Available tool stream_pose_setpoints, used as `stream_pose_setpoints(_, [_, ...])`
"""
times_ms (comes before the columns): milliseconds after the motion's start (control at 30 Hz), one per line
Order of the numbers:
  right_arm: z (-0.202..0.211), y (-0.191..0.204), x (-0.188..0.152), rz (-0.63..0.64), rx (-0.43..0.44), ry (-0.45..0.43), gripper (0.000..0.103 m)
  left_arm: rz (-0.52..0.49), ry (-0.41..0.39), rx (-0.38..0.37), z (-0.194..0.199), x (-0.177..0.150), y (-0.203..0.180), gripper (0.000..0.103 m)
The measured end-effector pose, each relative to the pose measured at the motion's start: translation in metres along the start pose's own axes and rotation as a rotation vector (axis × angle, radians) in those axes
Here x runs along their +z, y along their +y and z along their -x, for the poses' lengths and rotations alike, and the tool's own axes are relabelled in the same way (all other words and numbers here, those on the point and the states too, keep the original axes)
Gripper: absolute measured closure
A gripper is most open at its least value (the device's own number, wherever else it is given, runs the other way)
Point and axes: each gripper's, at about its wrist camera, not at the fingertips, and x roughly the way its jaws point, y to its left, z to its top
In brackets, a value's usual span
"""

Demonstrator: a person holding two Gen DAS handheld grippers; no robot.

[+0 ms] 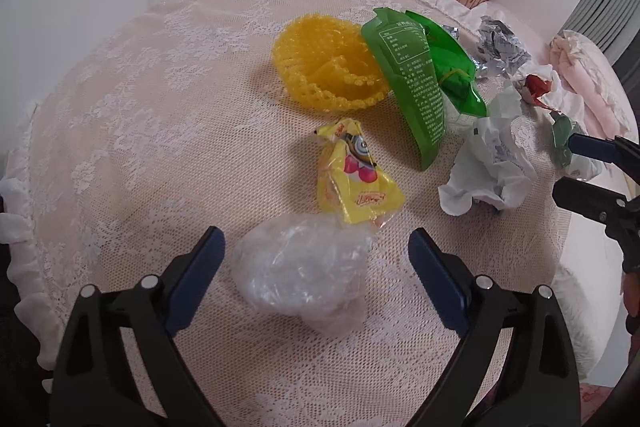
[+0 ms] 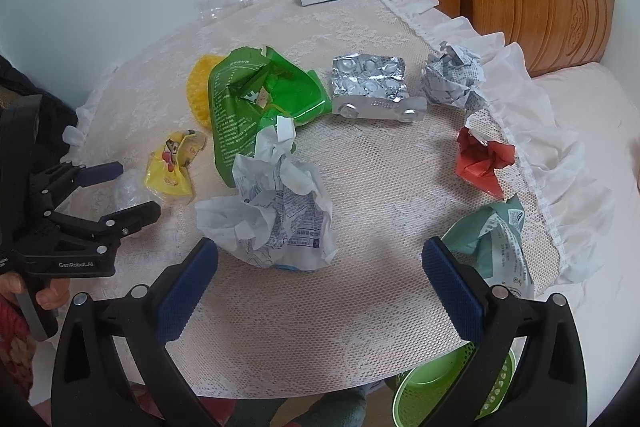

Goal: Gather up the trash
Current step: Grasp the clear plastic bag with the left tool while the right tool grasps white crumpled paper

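The left gripper (image 1: pixel 316 259) is hanging wide open, straddling the clear plastic wad (image 1: pixel 304 267) lying crosswise dead ahead; the right gripper (image 2: pixel 320 275), also spread, is sitting farther off.

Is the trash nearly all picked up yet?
Not yet. Nothing looks collected: the green basket below the table edge looks empty. Both the left gripper and right gripper are open, the left around the clear plastic bag. The yellow wrapper, green pouch and crumpled paper remain.
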Motion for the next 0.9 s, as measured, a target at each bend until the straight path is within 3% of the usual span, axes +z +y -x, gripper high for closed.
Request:
stream_pose_setpoints(100, [-0.007, -0.001, 0.001, -0.007, -0.003, 0.013, 0.002, -0.007, 0.017, 0.002, -0.007, -0.003, 0.004, 0.018])
stream_pose_setpoints(233, [-0.013, 0.000, 0.003, -0.002, -0.007, 0.022, 0.002, 0.036, 0.028, -0.028, -0.012, -0.003, 0.009, 0.046])
stream_pose_setpoints(333, [-0.017, 0.004, 0.007, 0.024, 0.002, 0.023, 0.002, 0.055, 0.018, -0.030, -0.010, -0.004, 0.011, 0.058])
stream_pose_setpoints(467, [-0.026, 0.014, 0.010, 0.096, 0.050, 0.044, 0.002, 0.053, -0.019, -0.021, 0.010, -0.007, 0.010, 0.062])
stream_pose_setpoints(567, [-0.041, 0.024, 0.012, 0.170, 0.038, 0.089, 0.002, 0.060, -0.047, -0.013, 0.029, -0.012, 0.012, 0.062])
stream_pose_setpoints(733, [-0.054, 0.039, 0.013, 0.264, -0.004, 0.079, 0.002, 0.092, -0.069, 0.005, 0.054, -0.021, 0.016, 0.062])
stream_pose_setpoints(800, [-0.057, 0.041, 0.013, 0.275, -0.011, 0.080, 0.013, 0.101, -0.079, 0.021, 0.060, -0.025, 0.015, 0.062])
stream_pose_setpoints(833, [-0.058, 0.041, 0.013, 0.271, 0.002, 0.087, 0.026, 0.107, -0.083, 0.028, 0.062, -0.026, 0.013, 0.062])
stream_pose_setpoints(900, [-0.057, 0.041, 0.013, 0.261, 0.002, 0.083, 0.039, 0.126, -0.088, 0.031, 0.064, -0.026, 0.011, 0.062])
